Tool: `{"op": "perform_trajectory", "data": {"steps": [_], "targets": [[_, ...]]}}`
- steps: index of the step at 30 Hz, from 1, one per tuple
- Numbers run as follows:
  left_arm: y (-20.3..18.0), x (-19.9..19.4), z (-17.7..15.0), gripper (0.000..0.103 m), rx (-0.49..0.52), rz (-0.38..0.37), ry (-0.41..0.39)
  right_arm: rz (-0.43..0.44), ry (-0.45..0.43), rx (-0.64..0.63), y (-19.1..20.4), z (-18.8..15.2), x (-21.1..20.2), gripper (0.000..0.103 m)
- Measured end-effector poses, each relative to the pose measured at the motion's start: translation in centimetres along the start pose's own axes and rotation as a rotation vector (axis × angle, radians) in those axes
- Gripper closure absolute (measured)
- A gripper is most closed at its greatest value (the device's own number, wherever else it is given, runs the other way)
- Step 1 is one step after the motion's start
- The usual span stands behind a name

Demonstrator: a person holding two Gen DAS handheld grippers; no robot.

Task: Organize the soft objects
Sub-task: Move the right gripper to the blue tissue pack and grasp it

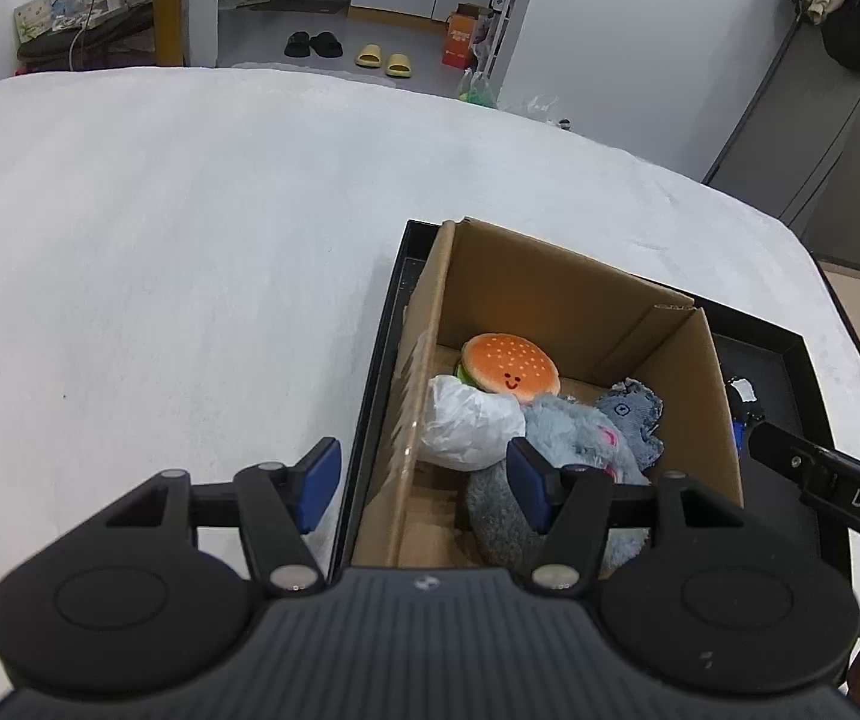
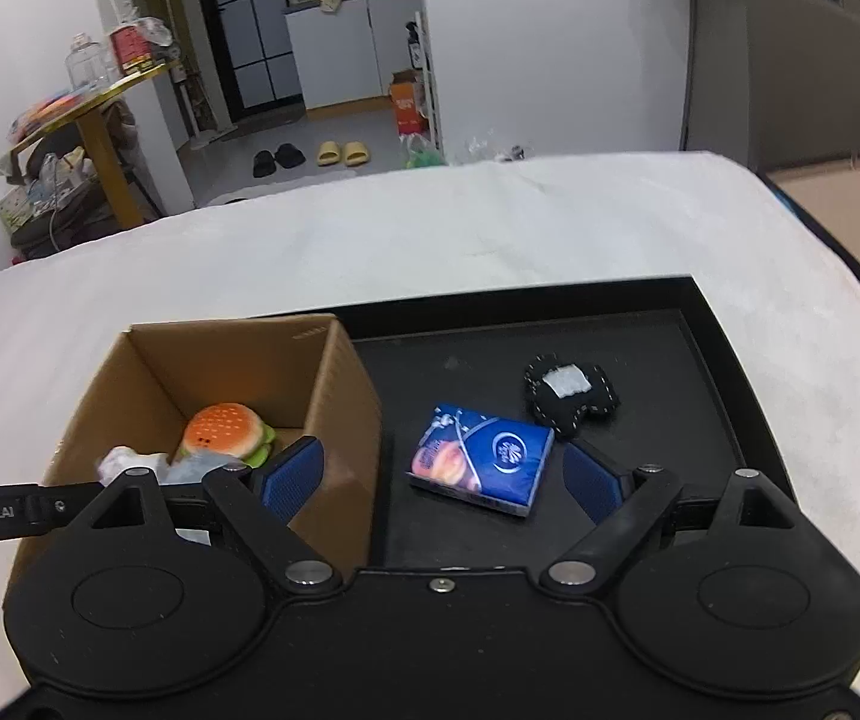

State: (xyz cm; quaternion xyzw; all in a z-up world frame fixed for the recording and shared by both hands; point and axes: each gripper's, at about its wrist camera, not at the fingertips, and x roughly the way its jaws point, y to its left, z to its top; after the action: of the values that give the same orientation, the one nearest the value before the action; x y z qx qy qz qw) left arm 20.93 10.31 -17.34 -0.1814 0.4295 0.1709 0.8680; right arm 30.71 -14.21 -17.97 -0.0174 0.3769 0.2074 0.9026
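A cardboard box (image 1: 694, 372) (image 2: 333, 396) stands in the left part of a black tray (image 2: 712, 360) on a white bed. In the box lie a burger plush (image 1: 511, 366) (image 2: 225, 432), a white crumpled bag (image 1: 472, 426), a grey plush (image 1: 574, 438) and a blue-grey cloth (image 1: 634, 411). On the tray floor lie a blue tissue pack (image 2: 481, 459) and a black felt piece with a white patch (image 2: 571, 396). My left gripper (image 1: 423, 483) is open and empty above the box's left wall. My right gripper (image 2: 442, 474) is open and empty just in front of the tissue pack.
The white bed cover (image 1: 159, 270) stretches left and beyond the tray. Slippers (image 2: 342, 153) lie on the floor past the bed. A yellow table with clutter (image 2: 87, 108) stands at the far left. A dark cabinet (image 1: 838, 138) is at the right.
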Motion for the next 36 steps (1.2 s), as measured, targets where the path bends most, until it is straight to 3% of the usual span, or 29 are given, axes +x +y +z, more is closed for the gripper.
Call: {"op": "perform_trajectory", "data": {"steps": [23,36], "targets": [[-2.2,1.8,0.8,0.043,0.039,0.096,-0.006,0.056,0.104,0.114,-4.1,-0.5,6.5,0.018],[-2.7,2.9,0.8,0.043,0.043,0.121,0.004,0.066,0.159,0.100,-4.1,0.1,9.3,0.023]]}}
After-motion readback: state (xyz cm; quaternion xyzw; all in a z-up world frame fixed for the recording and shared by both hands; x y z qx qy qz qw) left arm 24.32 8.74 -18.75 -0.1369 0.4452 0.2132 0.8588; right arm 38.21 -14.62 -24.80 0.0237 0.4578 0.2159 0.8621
